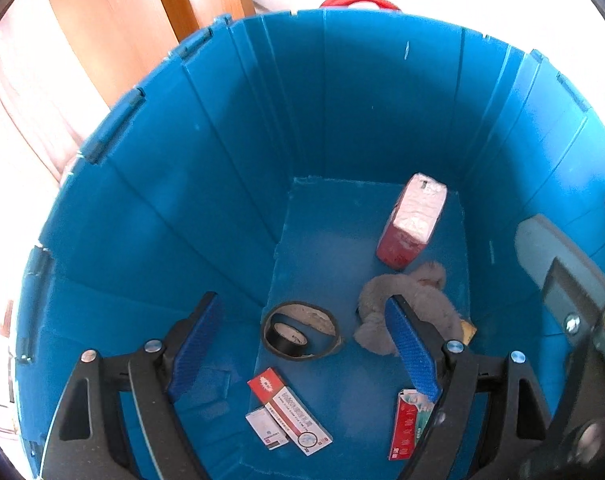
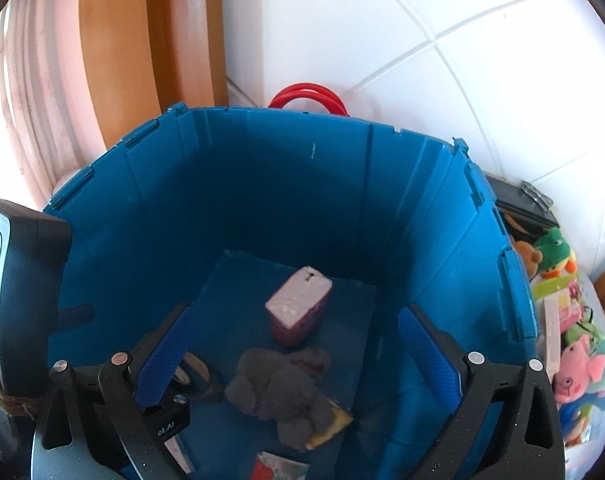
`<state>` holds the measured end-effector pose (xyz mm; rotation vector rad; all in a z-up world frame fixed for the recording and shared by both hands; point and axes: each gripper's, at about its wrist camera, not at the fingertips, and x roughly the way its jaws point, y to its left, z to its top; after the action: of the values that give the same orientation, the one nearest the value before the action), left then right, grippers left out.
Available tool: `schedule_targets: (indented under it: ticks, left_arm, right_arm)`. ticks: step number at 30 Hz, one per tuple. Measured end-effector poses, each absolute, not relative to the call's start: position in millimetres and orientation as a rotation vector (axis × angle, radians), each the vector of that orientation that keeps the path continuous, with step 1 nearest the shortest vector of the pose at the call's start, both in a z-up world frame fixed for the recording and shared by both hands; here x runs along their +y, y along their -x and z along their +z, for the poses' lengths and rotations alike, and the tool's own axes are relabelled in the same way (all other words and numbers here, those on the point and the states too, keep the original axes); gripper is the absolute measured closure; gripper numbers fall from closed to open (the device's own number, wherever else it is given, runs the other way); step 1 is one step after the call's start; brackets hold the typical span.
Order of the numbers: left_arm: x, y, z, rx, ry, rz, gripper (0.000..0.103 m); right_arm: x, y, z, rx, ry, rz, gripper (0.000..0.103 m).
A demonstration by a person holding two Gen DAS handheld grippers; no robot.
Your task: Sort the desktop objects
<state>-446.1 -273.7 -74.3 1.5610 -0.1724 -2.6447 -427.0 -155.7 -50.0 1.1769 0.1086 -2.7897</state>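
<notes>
The grey plush toy lies on the bin floor, below and between the fingers of the right gripper, which stands wide and empty. The left gripper is also wide, holding nothing, above the tape rolls. The toy looks soft and crumpled. A risk, I think: lowering either gripper could hit the bin wall or press the boxes.
</notes>
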Motion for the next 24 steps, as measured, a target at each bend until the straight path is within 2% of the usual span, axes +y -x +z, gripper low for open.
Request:
schedule_targets:
  ticks: [12,24]
  left_arm:
    - [-271,386,-5,-0.090,-1.287,-2.819,0.020]
    - [-226,275,48,-0.021,-0.937,-3.079,0.020]
  right_arm:
    - [-127,381,15,0.054,-1.050,-2.795,0.000]
    - [-49,285,57,-0.028,-0.847,-2.842,0.000]
